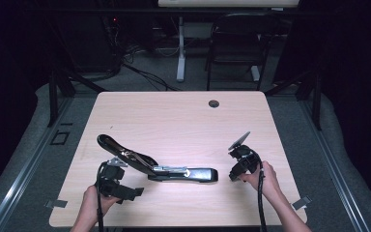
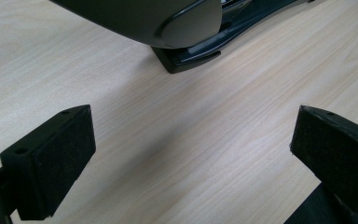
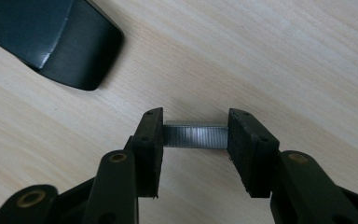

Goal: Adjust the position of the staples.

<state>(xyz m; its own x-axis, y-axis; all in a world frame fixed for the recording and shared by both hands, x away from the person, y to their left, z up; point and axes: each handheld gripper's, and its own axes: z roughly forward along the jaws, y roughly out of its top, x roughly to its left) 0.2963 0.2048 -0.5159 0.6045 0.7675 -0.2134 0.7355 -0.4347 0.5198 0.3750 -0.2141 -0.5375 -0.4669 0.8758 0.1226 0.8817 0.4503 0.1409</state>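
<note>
A black desk stapler [image 1: 159, 166] is seen in the lower centre of the high view, lying on the pale wooden table [image 1: 183, 121] with its top arm swung open and raised toward the left of the frame, so that the metal magazine channel is exposed. In the right gripper view, a silvery strip of staples [image 3: 195, 135] is held end to end between the two pads of the right gripper [image 3: 195, 140], just above the tabletop; the stapler's rounded end is seen at the upper left of that frame. In the high view the right gripper [image 1: 235, 175] is placed to the right of the stapler's base, near but apart from it. The left gripper [image 2: 191, 154] is held wide with nothing between its pads, the opened stapler being seen at the top of its view.

The step in hand is judged to be reloading: the strip has been picked up and not yet inserted. Next, the strip would need to be carried leftward, aligned with the channel and lowered in, while the stapler is probably steadied by the left gripper.
</note>
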